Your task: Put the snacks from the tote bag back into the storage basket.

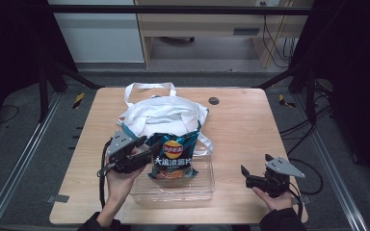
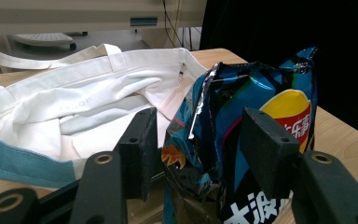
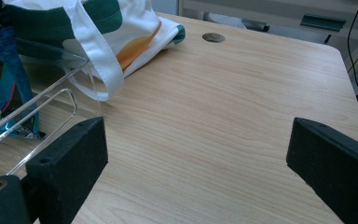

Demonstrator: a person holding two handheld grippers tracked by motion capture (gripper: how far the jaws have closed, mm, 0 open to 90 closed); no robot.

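While the left hand-held gripper [image 2: 193, 144] stands part open around the chip bag [image 1: 174, 155] without pressing it, the bag stands in the clear bin [image 1: 204, 185] at the bench's near edge; unsupported, it may topple; the right hand-held gripper [image 3: 196, 163], wide open and empty, rests apart.

The white cloth bag [image 1: 161, 115] sprawls across the table's [image 1: 241, 125] far middle, and just in front the clear plastic box [image 1: 202, 185] with the upright chip bag [image 1: 174, 156] blocks the near centre. The right half of the table lies bare, open to the right gripper [image 1: 256, 179].
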